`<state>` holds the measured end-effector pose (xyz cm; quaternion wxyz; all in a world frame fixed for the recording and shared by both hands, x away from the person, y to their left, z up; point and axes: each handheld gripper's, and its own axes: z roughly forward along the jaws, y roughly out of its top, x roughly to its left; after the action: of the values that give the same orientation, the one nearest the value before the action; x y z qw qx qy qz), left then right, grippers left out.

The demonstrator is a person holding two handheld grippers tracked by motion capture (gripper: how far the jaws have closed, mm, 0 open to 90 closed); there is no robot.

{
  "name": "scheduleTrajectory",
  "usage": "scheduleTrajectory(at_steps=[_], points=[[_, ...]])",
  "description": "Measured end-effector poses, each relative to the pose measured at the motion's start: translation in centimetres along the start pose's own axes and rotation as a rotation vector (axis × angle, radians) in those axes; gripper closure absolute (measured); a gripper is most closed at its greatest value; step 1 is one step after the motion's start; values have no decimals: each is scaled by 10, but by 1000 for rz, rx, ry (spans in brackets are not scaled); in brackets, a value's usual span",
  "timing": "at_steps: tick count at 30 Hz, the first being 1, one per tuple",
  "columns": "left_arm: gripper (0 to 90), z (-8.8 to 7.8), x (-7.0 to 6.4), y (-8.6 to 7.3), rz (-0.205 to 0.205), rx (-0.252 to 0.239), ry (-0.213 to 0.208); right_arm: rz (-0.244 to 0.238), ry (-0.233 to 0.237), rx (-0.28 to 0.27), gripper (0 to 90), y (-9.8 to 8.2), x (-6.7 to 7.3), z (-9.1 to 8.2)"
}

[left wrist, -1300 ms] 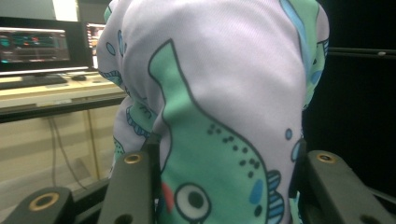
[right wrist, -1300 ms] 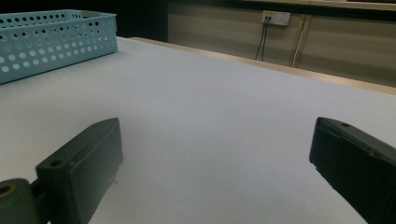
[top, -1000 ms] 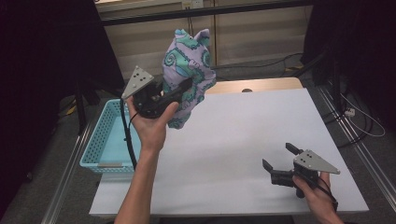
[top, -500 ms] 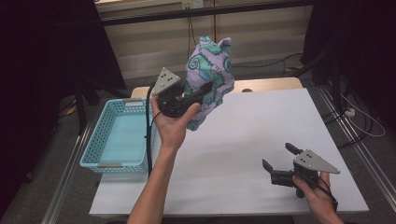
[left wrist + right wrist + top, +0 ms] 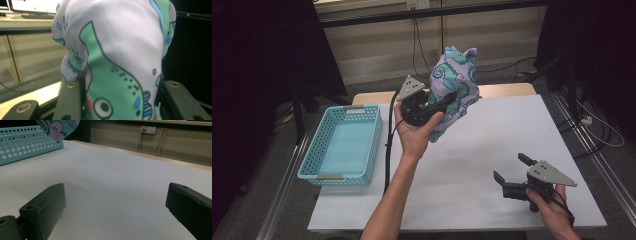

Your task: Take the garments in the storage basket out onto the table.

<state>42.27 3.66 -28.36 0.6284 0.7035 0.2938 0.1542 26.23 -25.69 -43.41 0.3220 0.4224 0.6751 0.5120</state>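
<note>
Right gripper resting low on white table, jaws spread, empty, unmoved | left gripper clamped on patterned cloth, held aloft, shifted rightward away from teal basket since a second ago | likely laying cloth out on table next.

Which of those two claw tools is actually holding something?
The left gripper, raised over the table: its jaws pinch the patterned cloth. The right gripper, low by the table's near edge, has open jaws with nothing between them.

Even overhead light, dark surroundings, blurred close-ups
</note>
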Motion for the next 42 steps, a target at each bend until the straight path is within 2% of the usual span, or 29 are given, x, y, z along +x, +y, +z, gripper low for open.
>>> scheduleTrajectory(at_steps=[2,4,7,9,14,19,23,33,42], points=[[541,5,0,-5,-7,15,1,0,0,-1,27,0,0,0],[541,10,1,-10,-40,23,-25,0,0,-1,28,0,0,0],[541,14,0,-16,-4,44,14,0,-1,0,27,0,0,0],[541,17,2,-22,-27,49,11,-1,0,1,27,0,0,0],[540,26,10,-38,-55,104,19,-2,0,2,27,0,0,-1],[540,35,14,-53,-49,163,25,-3,2,6,27,0,0,0],[539,40,15,-65,-49,190,37,-3,5,5,27,0,0,0],[535,50,19,-82,-26,275,36,-3,4,8,27,0,0,0],[525,58,25,-97,-40,339,41,-2,4,9,28,-1,1,0]])
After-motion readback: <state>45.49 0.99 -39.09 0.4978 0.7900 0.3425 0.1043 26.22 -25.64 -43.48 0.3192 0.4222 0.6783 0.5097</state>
